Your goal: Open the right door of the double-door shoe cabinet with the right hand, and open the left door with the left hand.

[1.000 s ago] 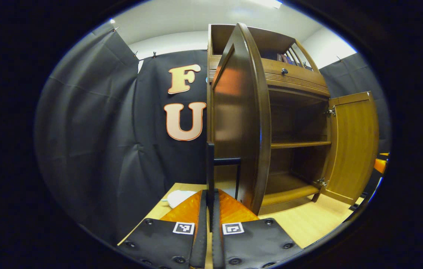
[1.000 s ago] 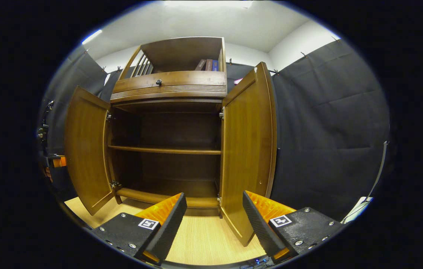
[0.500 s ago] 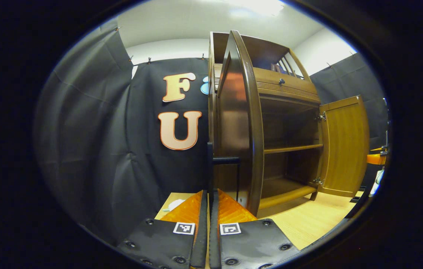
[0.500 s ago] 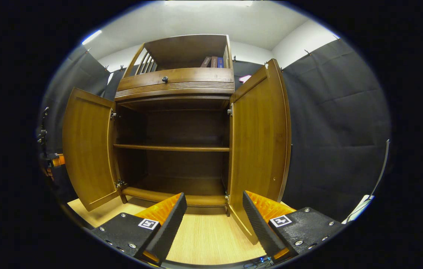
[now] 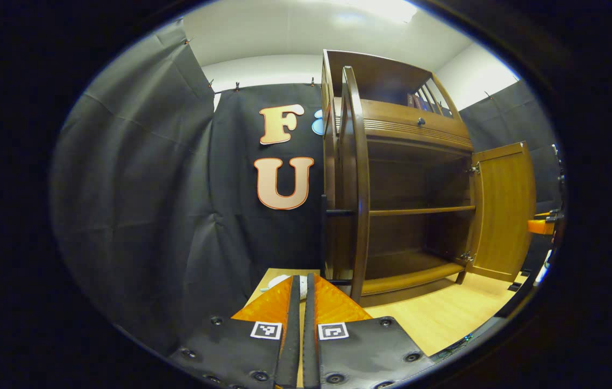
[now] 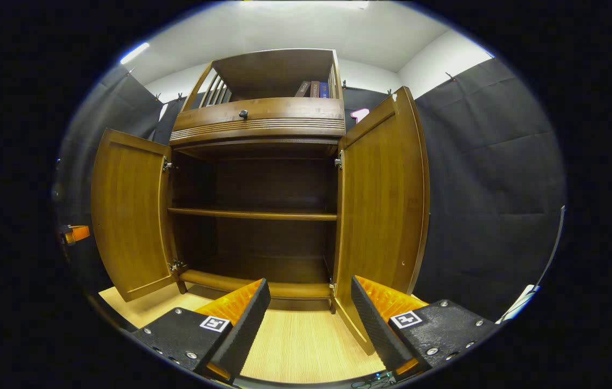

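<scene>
Cabinet doors now stand wide: the left door (image 5: 353,178) has swung edge-on ahead of the pressed-together left tongs (image 5: 302,302), whose grip on its black handle (image 5: 338,212) looks released but is hard to confirm, while the right door (image 6: 384,200) hangs open beyond the spread, empty right tongs (image 6: 310,308), so the task looks finished.

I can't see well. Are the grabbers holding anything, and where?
Nothing is held: left gripper is shut, empty, beside the door handle; right gripper is open.
</scene>
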`<state>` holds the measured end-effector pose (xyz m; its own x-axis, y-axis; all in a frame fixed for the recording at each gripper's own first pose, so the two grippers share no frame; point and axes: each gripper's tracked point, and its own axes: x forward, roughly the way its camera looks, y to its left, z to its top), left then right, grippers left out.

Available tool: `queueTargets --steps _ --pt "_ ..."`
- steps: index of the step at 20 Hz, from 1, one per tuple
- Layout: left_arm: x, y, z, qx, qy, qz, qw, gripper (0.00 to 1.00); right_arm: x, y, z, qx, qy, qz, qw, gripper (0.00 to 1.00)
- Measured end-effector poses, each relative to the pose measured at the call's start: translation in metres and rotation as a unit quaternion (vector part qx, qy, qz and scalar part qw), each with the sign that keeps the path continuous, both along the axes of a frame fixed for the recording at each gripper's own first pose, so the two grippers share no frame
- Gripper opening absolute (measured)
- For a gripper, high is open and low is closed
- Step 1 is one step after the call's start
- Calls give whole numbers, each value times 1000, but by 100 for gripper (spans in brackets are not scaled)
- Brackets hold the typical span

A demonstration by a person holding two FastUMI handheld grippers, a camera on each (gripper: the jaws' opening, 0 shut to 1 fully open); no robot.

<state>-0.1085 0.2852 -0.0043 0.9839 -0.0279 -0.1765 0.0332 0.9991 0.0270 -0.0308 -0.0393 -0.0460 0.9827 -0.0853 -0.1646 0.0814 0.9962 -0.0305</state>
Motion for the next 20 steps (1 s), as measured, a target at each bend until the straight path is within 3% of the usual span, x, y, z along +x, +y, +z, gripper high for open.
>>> queueTargets --steps 2,3,7,10,11,13,14,15,17,20 --pt "-5 -23 14 -3 -5 -7 1000 2 3 -2 2 4 -6 2 1000 93" --pt "-5 -37 21 -7 -10 -14 1000 11 4 -5 3 6 -8 2 1000 93" --pt "3 -108 31 -40 -14 -59 997 11 3 -21 3 9 -9 6 1000 93" --pt "20 -141 27 -50 -8 -41 998 11 0 -36 4 15 -10 7 1000 93" --pt "26 -155 25 -51 -8 -40 998 2 0 -40 5 16 -11 8 1000 93" --pt "35 -187 21 -45 -9 -48 998 19 -1 -51 4 21 -12 9 1000 93" --pt "42 -201 21 -42 -10 -47 998 11 -2 -54 2 25 -11 11 1000 93" --pt "49 -210 18 -41 -10 -41 998 11 -3 -57 0 28 -9 15 999 92" --pt "59 -227 11 -38 -17 -26 999 18 -5 -66 -1 29 -11 19 999 95" --pt "65 -252 -1 -38 -15 -24 999 27 -7 -78 -4 35 -13 24 999 93"
